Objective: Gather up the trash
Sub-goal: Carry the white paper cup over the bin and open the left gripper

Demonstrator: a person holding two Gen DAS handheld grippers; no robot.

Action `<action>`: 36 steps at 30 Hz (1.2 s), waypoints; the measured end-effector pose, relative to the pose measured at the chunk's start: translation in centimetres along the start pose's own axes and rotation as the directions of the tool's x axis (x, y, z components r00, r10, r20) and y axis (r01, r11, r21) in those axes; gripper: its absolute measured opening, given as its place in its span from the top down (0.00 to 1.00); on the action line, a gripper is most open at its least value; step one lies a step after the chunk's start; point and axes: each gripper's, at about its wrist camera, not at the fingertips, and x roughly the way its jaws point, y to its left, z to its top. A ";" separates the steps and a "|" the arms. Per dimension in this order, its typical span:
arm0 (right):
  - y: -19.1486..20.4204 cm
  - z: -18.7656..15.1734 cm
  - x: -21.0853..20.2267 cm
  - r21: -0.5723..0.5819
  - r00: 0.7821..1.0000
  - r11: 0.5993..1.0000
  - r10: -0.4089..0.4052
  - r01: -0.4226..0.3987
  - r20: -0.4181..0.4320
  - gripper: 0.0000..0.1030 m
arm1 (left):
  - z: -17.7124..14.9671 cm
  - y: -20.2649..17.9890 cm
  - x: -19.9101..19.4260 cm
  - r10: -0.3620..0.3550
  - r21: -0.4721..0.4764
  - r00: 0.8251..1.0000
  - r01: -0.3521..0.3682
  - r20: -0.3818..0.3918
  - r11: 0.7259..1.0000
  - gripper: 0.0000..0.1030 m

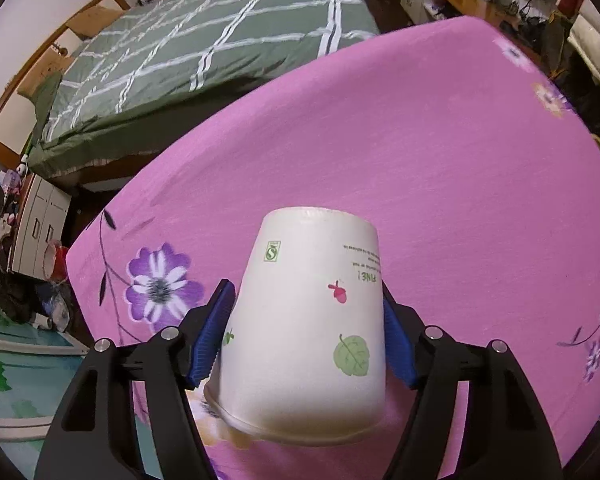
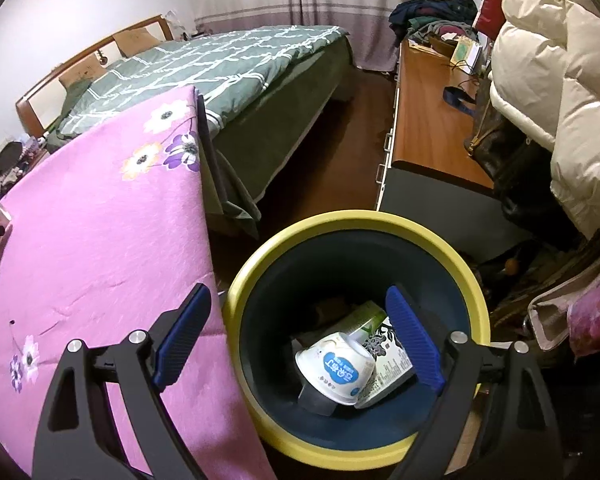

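My table (image 1: 440,168) wears a pink flowered cloth (image 2: 100,240); a paper cup (image 1: 312,320) sits upside down on it, mouth tilted slightly.

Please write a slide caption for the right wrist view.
Open right gripper above yellow-rimmed bin holding trash.

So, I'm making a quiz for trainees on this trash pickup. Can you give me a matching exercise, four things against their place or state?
Things:
1. paper cup
2. yogurt tub
3. right gripper
4. trash bin

Place or state:
A. lying inside the bin
B. open, above the bin
C. yellow-rimmed, beside the pink tablecloth
D. upside down, clamped in the left gripper

Pairs: 1-D, 2-A, 3-B, 4-C
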 end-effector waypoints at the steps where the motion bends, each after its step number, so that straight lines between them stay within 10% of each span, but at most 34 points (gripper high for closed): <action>1: -0.3 -0.2 -0.3 0.002 1.000 1.000 0.008 -0.008 0.005 0.18 | 0.1 -0.8 -0.4 -0.003 0.002 1.000 0.003 0.014 1.000 0.34; 10: -4.0 -2.7 -3.9 0.027 0.997 0.999 0.028 -0.029 0.071 0.18 | 3.3 -18.0 -6.4 -0.057 0.184 0.987 0.029 0.151 0.983 0.34; 25: -11.2 -8.3 -8.7 0.067 0.989 0.997 -0.049 0.040 0.140 0.18 | 9.2 -53.7 -8.2 -0.325 0.560 0.943 0.228 0.077 0.796 0.34; 32: -13.8 -9.7 -9.3 0.107 0.988 0.994 -0.053 0.038 0.146 0.18 | 10.9 -59.1 -2.8 -0.275 0.575 0.961 0.226 -0.001 0.787 0.31; 36: -14.6 -9.9 -9.3 0.122 0.988 0.992 -0.046 0.029 0.145 0.17 | 11.7 -59.0 -0.9 -0.264 0.549 0.964 0.205 0.030 0.810 0.13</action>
